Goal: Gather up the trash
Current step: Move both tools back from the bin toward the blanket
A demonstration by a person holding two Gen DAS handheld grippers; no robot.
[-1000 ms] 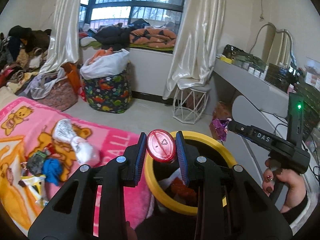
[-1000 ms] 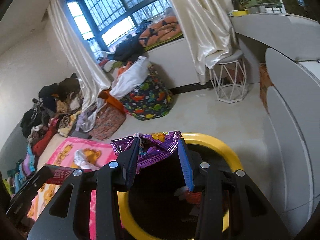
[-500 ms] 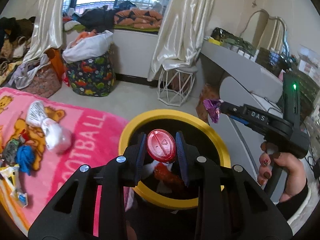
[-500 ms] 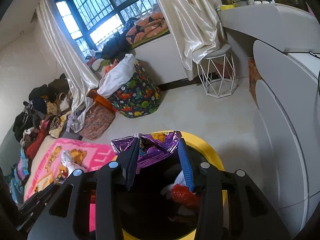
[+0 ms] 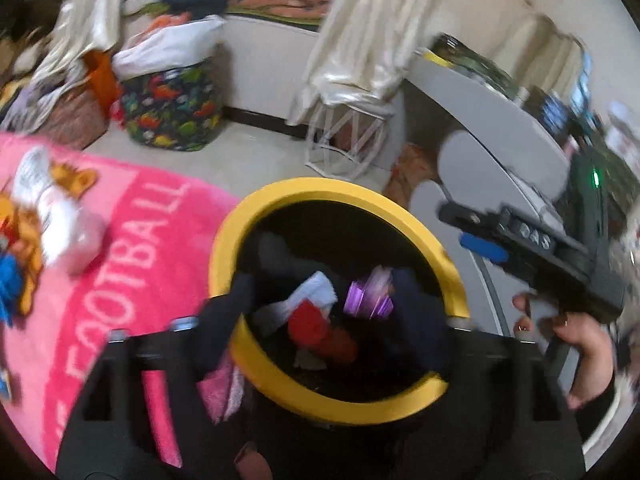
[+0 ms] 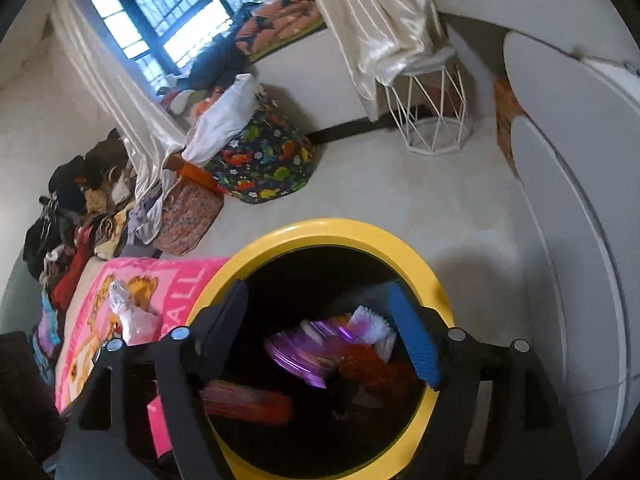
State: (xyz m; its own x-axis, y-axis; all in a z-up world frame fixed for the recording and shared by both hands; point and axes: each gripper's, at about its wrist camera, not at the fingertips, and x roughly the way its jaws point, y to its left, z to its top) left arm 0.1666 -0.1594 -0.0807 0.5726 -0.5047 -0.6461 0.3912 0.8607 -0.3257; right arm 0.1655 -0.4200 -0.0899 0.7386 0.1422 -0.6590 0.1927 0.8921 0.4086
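Now, from my left wrist, my left gripper (image 5: 324,300) is spreading its jaws with nothing between them, above the yellow-rimmed bin (image 5: 280,384); the purple wrapper (image 5: 368,292) lies inside among red and white scraps. From my right wrist, my right gripper (image 6: 320,328) is opening too, empty, the wrapper blurred in the bin below it.

A pink blanket (image 5: 132,240) lettered "FOOTBALL" is spread at the near left, a dinosaur-print bag (image 6: 264,164) stuffed with white cloth is set on the floor below the far window (image 6: 168,20), and a white wire stool (image 6: 436,120) is placed under a cream curtain (image 6: 380,12) beside the grey desk (image 5: 492,116) at right.
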